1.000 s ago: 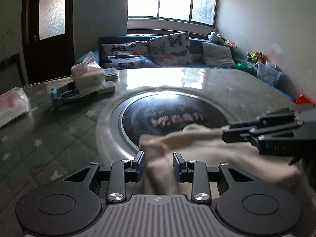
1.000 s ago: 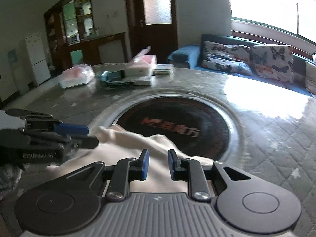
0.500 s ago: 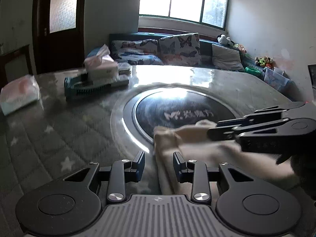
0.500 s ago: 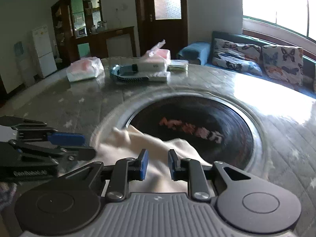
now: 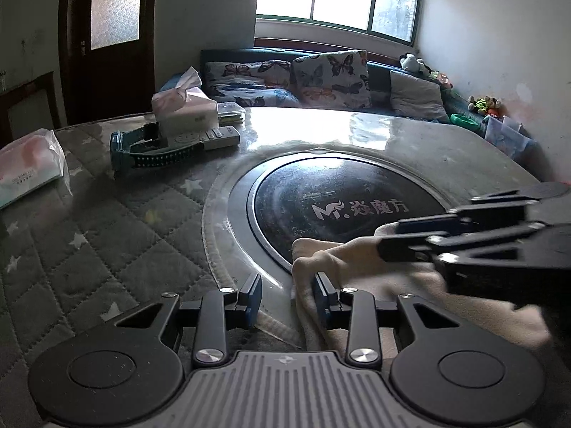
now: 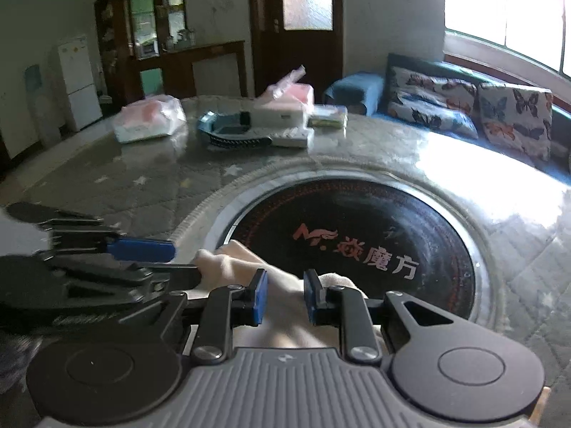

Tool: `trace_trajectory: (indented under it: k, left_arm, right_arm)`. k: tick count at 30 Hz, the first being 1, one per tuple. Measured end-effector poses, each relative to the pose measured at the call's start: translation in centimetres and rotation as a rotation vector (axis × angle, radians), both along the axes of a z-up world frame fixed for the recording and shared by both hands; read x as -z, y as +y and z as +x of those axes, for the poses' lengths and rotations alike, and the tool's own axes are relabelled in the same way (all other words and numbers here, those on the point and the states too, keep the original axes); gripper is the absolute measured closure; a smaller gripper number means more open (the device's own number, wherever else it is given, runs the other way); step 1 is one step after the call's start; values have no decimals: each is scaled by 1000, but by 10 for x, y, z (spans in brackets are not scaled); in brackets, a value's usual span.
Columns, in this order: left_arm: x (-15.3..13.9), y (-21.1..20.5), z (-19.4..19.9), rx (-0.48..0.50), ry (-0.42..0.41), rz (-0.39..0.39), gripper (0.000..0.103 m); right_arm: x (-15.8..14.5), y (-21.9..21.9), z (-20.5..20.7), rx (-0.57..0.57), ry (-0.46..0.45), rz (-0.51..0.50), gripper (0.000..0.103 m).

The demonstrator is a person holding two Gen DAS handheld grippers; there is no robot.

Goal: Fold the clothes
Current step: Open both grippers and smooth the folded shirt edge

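Both claws at cream cloth (image 5: 332,256), right claw (image 6: 284,296) grasping it, left claw (image 5: 286,297) released.

The cream garment (image 5: 360,260) ran under both gripper bodies, its near part hidden; whether either gripper pinched it was unclear.

The cloth (image 5: 360,260) lies on the counter (image 5: 107,235), overlapping the round plate's (image 5: 342,199) near edge. Behind the plate to the left, a tissue box (image 5: 185,107) sits beside a remote (image 5: 207,137).
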State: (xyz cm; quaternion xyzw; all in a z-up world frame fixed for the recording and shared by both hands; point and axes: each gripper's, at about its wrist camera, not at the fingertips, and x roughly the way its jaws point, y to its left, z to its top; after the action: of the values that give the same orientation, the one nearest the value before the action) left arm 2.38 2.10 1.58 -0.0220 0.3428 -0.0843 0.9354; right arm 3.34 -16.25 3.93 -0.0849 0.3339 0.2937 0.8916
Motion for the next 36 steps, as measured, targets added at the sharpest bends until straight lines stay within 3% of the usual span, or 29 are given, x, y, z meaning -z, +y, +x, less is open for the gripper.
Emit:
trace_trajectory:
  k: [4,12,21,28,36]
  left_arm:
    - [0,3,2,-4,16,-26,67]
    - [-1,-1,1,4,12,3,67]
    - [0,-1,1,4,9,10,67]
    - [-1,-3,1,4,5,23,67]
    - [-1,-8,-1,2,-6,54,67]
  right_arm:
    - [-7,-2,-31,-75,-1,-6,83]
    - [-2,22,-74,-193,-2,3,83]
    - [9,46,-109,-283,-136,-108,82]
    - [-10,12,-116,-205,-115,-48,83]
    - [-1,-29,-124,-129,-52,-91,82]
